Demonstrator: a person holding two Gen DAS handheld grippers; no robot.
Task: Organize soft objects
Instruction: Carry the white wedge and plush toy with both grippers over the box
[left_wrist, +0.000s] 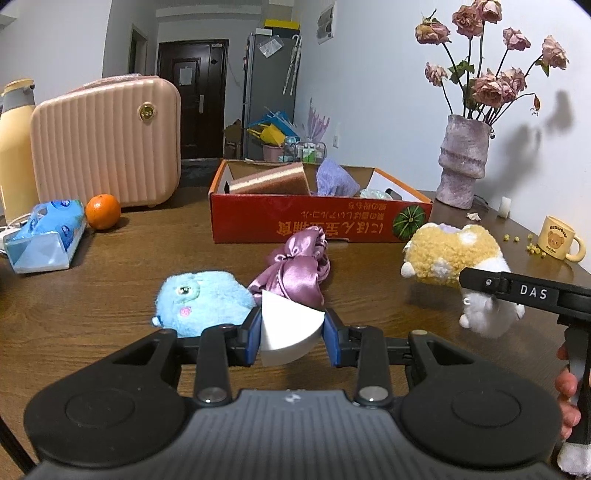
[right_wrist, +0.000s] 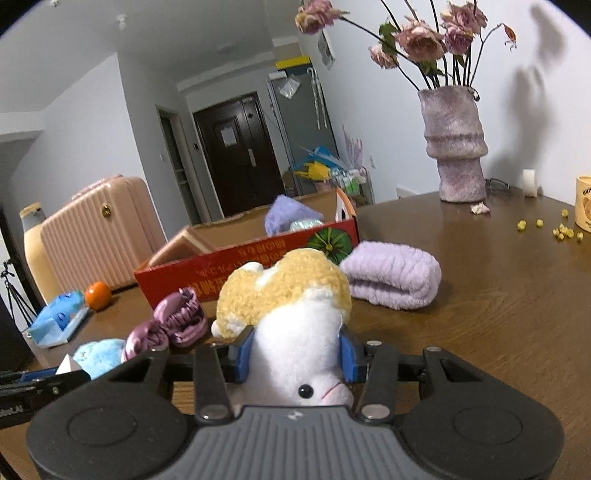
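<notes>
My left gripper (left_wrist: 291, 326) is shut on a white wedge-shaped sponge (left_wrist: 284, 314), held just above the brown table. Beyond it lie a blue plush toy (left_wrist: 203, 302) and a pink satin scrunchie bundle (left_wrist: 295, 269). My right gripper (right_wrist: 295, 350) is shut on a yellow-and-white plush toy (right_wrist: 284, 288), its blue pads pressing the white body; the left wrist view shows that plush (left_wrist: 447, 254) at the right. A rolled lilac towel (right_wrist: 395, 275) lies by the red cardboard box (right_wrist: 240, 262), which holds a lilac cloth (left_wrist: 332, 177) and a bronze block (left_wrist: 269, 179).
A pink hard case (left_wrist: 107, 140), an orange (left_wrist: 102, 211), a blue tissue pack (left_wrist: 48, 236) and a yellow bottle (left_wrist: 14, 147) stand at the left. A vase of dried roses (left_wrist: 461, 162) and a bear mug (left_wrist: 557, 240) stand at the right, with small yellow bits scattered nearby.
</notes>
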